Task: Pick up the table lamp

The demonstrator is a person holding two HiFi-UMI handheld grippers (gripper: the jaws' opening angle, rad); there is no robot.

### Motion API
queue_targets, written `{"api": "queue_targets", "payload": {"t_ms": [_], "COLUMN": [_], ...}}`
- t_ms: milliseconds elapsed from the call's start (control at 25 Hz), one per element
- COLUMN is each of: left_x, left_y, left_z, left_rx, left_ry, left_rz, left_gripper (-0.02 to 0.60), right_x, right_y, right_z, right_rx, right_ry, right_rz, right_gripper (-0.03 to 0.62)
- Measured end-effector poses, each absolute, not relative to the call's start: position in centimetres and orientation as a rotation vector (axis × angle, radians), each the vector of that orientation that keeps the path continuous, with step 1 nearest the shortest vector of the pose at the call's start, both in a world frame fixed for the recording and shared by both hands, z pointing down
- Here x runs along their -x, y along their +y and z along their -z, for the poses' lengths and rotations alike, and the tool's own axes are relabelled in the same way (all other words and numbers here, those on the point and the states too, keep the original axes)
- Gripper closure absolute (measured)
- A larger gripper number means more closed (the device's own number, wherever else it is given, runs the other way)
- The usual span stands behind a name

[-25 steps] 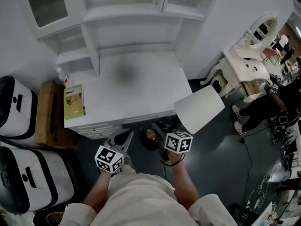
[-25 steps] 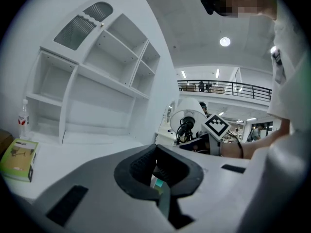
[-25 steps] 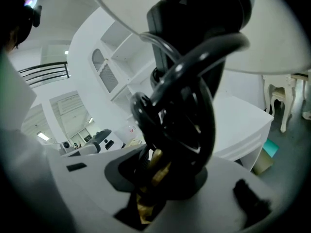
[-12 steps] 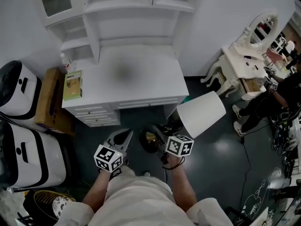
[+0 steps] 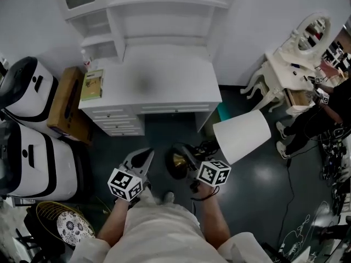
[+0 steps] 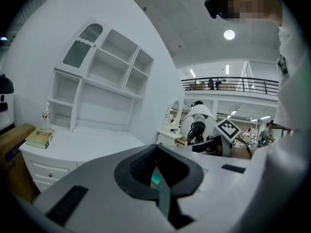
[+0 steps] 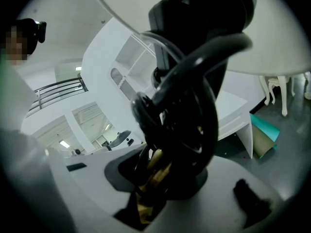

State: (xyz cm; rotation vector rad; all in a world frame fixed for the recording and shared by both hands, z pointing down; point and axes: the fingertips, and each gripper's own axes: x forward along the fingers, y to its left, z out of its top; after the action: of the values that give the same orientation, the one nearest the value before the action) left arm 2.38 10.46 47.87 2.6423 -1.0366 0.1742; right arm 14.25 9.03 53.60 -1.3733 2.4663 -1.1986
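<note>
Nearest me, the right gripper is clenched on the table lamp. In the right gripper view a brass stem sits pinched between the jaws. Loops of black cord wind over it so thickly that the pads are hard to make out. The lamp hangs tilted: its white shade is out beyond the jaws to their right, and its round base is just to their left. I cannot tell whether the base touches the floor.

The left gripper is level with it, apart from the lamp. Its jaws are closed together with nothing between them, and only a sliver of teal shows through a gap behind the pads.

Ahead of both grippers stands a white desk with drawers, and its shelving is cut off at the top of the head view. A green book lies on the desk ahead-left of the left gripper, with a bottle past it, too small to read. Left of that gripper are a cardboard box and 2 white-and-black cases.

Far off to the right gripper's right are a dressing table with an oval mirror and a person, partly cut off by the edge.
</note>
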Motion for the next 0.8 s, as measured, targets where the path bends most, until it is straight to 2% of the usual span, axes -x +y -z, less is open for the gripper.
{"api": "queue_targets", "payload": {"t_ms": [800], "left_x": [2.1], "left_y": [12.9], "left_z": [-47.0], "left_rx": [-2.655], "left_ry": [-1.011], "left_rz": [-0.158], "left_gripper": [0.572], "right_x": [-11.2], "right_y": [12.7], "right_z": [-51.2], "right_rx": [1.357], "right_ry": [2.367], "right_rz": [1.155], "right_gripper": [0.485]}}
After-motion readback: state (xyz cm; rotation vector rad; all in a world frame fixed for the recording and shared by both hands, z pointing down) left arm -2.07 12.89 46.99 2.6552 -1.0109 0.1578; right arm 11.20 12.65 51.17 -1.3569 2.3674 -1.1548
